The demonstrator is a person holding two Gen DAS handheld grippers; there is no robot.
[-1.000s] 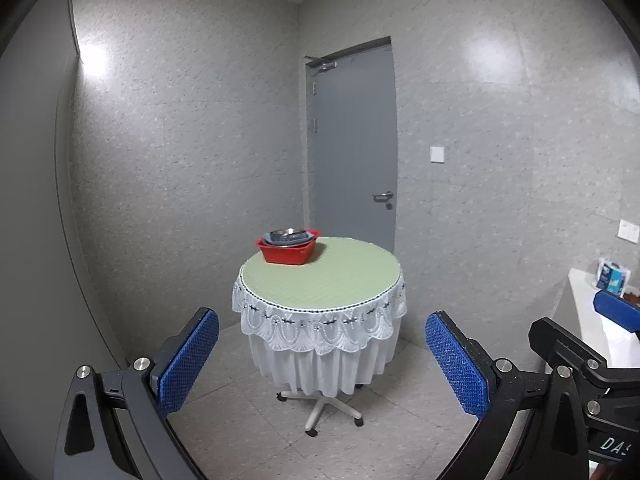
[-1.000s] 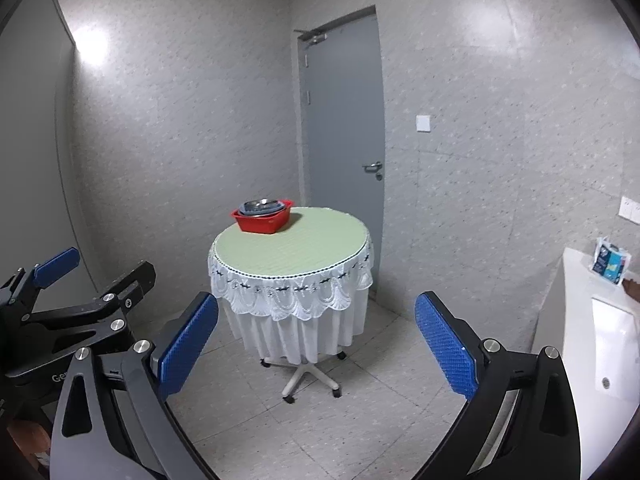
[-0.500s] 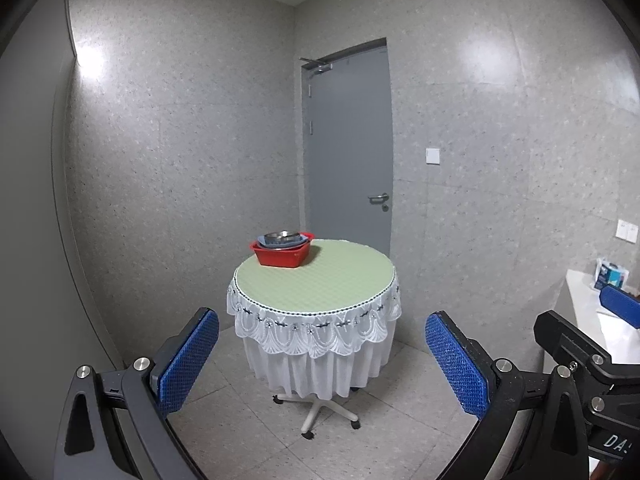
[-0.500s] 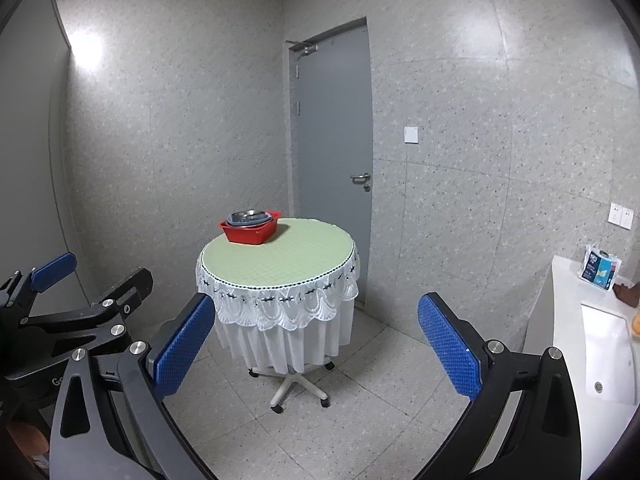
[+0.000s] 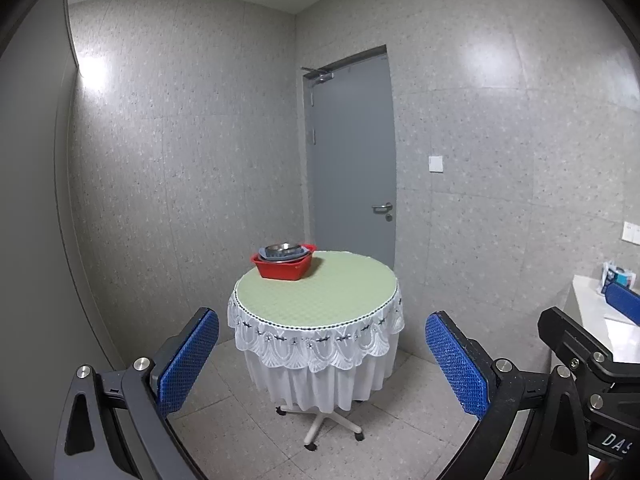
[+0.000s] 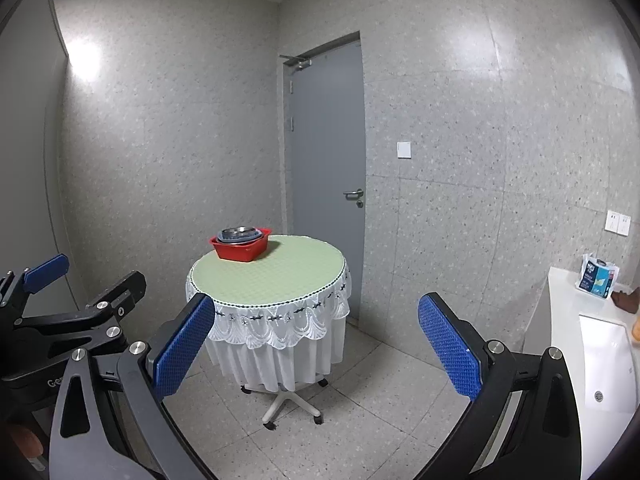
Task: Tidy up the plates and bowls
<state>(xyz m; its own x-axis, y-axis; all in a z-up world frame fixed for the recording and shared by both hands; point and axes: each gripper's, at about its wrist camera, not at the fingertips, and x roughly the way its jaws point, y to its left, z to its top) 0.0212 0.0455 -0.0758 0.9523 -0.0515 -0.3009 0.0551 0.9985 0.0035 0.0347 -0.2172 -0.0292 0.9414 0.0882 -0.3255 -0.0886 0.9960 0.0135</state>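
Since the earlier frames, both views are being carried back from the bench: it and the red basin are being shown smaller and higher in each view, and more floor is being exposed beneath them.

Left tool [image 5: 322,362] is being held released, blue pads spread wide, nothing between them. Right tool [image 6: 314,354] is likewise being held released and empty, its pads equally wide apart. Both are being carried side by side in the air above the tiled floor [image 6: 360,420]; each is being caught at the edge of the other's view.

Beyond the tools, the round bench [image 5: 316,294], draped in a green cloth with a white lace skirt, is being seen straight ahead and well apart from both. The red basin [image 5: 284,267] is being kept at the bench's far left edge, near the wall. Stacked dishes [image 5: 283,250], a metal bowl uppermost over what appear to be bluish plates, are being held inside it; their count cannot be told at this range.

From the left tool the basin is lying ahead and slightly left of centre; from the right tool it is lying further left. The left tool is therefore being judged the nearer. The basin's long axis appears to be running across the view, though this is uncertain. No organising is being judged begun; an approach is required before any grasp.

A white counter with a sink [image 6: 608,356] is being noted at right.
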